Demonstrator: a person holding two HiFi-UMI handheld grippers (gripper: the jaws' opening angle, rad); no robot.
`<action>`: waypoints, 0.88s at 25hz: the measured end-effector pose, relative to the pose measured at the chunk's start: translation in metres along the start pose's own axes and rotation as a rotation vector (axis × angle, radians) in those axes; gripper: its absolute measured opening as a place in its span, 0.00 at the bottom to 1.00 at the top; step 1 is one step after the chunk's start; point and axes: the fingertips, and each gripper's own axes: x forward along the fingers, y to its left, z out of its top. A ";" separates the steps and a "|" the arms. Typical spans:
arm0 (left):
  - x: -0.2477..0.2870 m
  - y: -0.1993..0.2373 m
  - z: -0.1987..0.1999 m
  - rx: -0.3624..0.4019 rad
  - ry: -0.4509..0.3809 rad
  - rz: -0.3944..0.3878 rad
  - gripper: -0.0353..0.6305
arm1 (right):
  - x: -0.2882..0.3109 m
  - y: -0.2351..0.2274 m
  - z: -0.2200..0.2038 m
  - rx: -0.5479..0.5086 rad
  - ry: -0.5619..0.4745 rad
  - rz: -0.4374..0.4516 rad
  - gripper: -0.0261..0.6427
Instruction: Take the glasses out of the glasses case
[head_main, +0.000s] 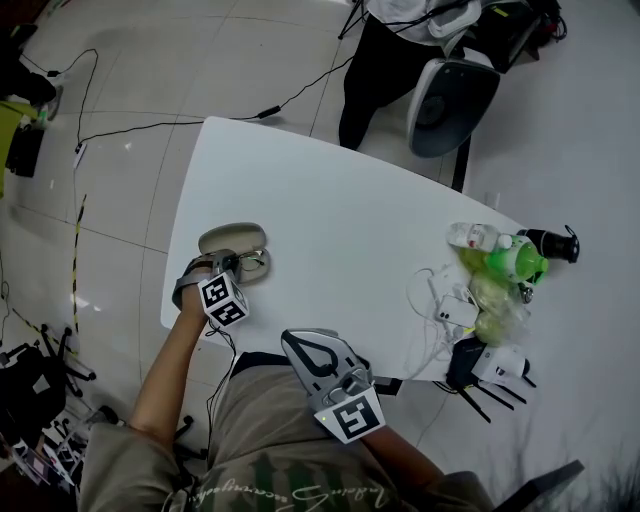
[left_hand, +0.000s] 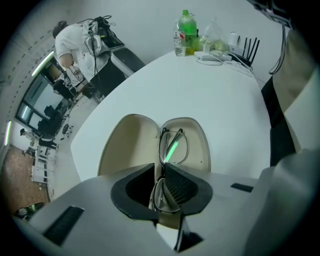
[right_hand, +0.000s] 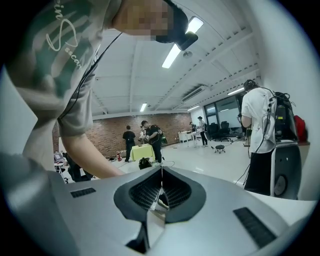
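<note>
The left tool is clenched on the near lens of the folded glasses, gripping them edge-on, I'd say so they can lift clear of the shell. Their far lens hangs over one half of the open glasses case, which lies near the desk edge. The right tool, pinched together on nothing, waits by the person's belly, out of the way.

Left gripper at open glasses case on white table's near-left edge; right gripper off table by person's torso; green bottle at right.
</note>
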 end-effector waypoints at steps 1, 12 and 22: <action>0.000 0.000 0.000 0.000 0.001 -0.001 0.14 | 0.001 -0.002 -0.001 0.003 0.001 -0.001 0.06; 0.002 -0.006 0.000 -0.013 0.028 -0.094 0.14 | 0.009 -0.005 -0.013 0.023 0.032 0.022 0.06; 0.003 -0.011 0.001 -0.024 0.012 -0.140 0.14 | 0.013 -0.008 -0.019 0.032 0.054 0.018 0.06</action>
